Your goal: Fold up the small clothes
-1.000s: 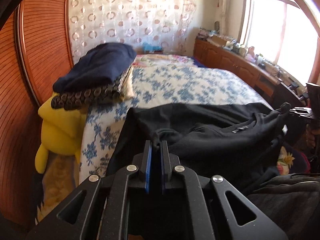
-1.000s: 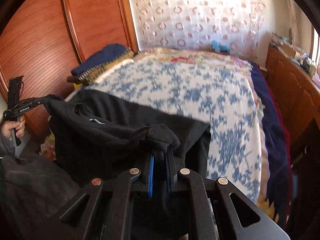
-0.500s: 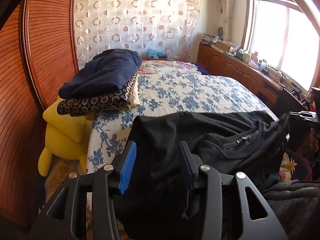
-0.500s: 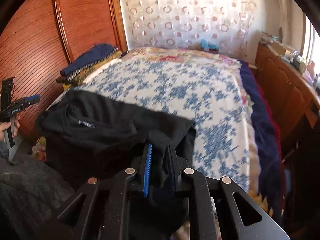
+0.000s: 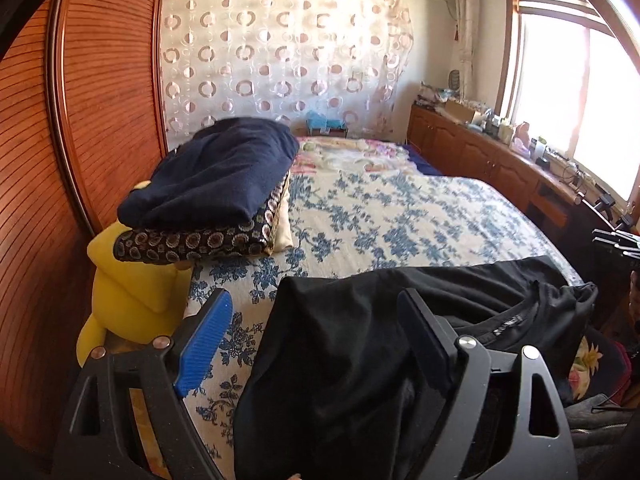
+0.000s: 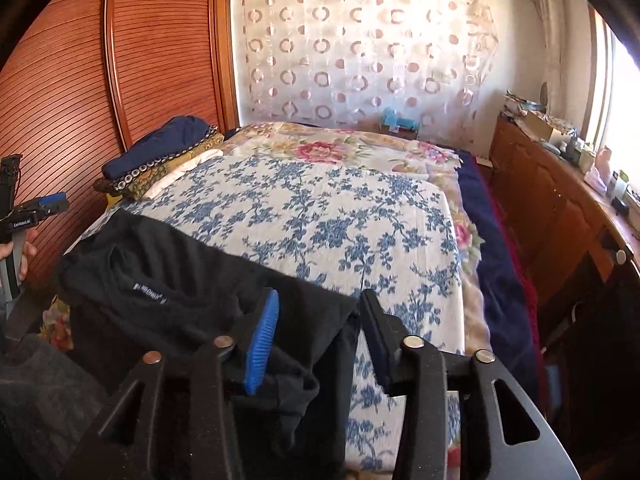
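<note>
Release after laying the shirt out

Both tongs, left and right, have just been opening, pads clear of the black shirt on the bed (cloth lies between them); next likely calls for regripping to fold.

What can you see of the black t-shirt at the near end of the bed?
The black t-shirt, a soft knit with a small white-lettered neck label, lies across the near edge of the blue-flowered bedspread, collar facing up, its lower part hanging off the bed. Both grippers have just been opening: left gripper and right gripper stand apart around its corners, pads not pressing.
</note>
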